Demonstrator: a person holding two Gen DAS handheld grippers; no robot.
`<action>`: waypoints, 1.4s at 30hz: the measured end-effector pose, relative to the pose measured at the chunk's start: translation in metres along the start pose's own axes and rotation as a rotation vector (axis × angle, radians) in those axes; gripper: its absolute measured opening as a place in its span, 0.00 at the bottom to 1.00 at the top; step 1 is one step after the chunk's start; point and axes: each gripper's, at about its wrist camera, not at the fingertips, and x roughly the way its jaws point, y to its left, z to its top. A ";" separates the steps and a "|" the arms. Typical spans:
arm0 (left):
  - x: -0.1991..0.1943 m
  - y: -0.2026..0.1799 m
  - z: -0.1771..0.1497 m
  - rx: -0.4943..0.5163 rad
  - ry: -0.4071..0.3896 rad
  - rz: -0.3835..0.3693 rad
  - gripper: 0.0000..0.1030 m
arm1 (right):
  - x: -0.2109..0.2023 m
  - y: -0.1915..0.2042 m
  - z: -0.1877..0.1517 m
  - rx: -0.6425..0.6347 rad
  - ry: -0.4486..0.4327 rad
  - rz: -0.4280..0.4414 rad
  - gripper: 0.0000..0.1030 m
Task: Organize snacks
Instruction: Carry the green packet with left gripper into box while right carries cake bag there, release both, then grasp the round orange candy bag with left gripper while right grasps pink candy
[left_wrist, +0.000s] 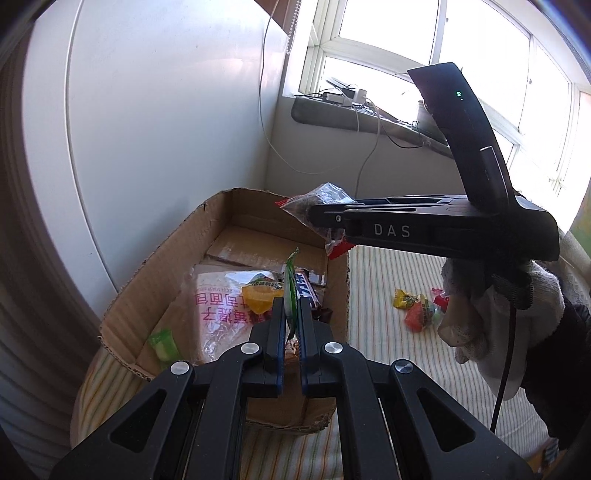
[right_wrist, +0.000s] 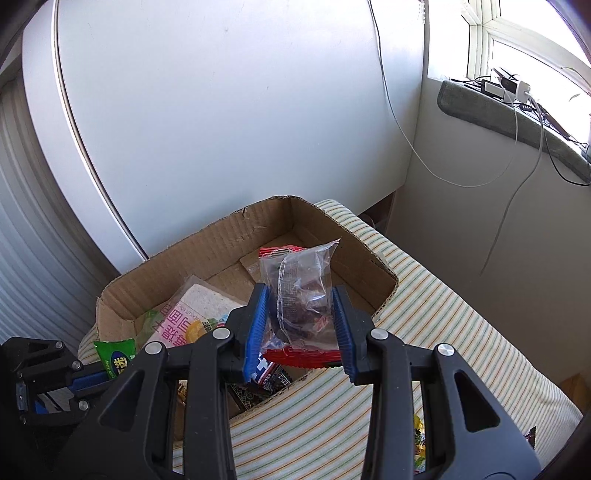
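An open cardboard box (left_wrist: 221, 218) (right_wrist: 207, 240) stands on a striped cloth and holds a bread pack (left_wrist: 218, 299) (right_wrist: 173, 325), a dark snack bar (left_wrist: 310, 288) and other wrappers. My left gripper (left_wrist: 291, 314) is shut on a thin green packet (left_wrist: 291, 284) held edge-up over the box; the green packet (right_wrist: 116, 356) shows at the lower left of the right wrist view. My right gripper (right_wrist: 301, 321) is shut on a clear bag with red ends (right_wrist: 299, 291) above the box. That bag (left_wrist: 317, 203) also shows in the left wrist view, pinched by the right gripper (left_wrist: 325, 218).
Loose sweets (left_wrist: 417, 306) lie on the striped cloth (left_wrist: 388, 288) right of the box. A white wall panel (right_wrist: 221, 110) rises behind the box. A window sill (left_wrist: 351, 114) with chargers and hanging cables sits at the back right. A gloved hand (left_wrist: 498, 310) holds the right gripper.
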 end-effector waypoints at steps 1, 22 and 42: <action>0.000 0.001 0.000 -0.002 0.000 0.002 0.04 | 0.001 0.001 0.001 -0.002 0.001 0.000 0.36; -0.005 0.000 0.001 -0.012 -0.014 0.035 0.50 | -0.017 -0.005 0.001 0.012 -0.029 -0.047 0.85; -0.013 -0.041 0.001 0.032 -0.037 -0.014 0.50 | -0.097 -0.037 -0.048 0.087 -0.091 -0.084 0.85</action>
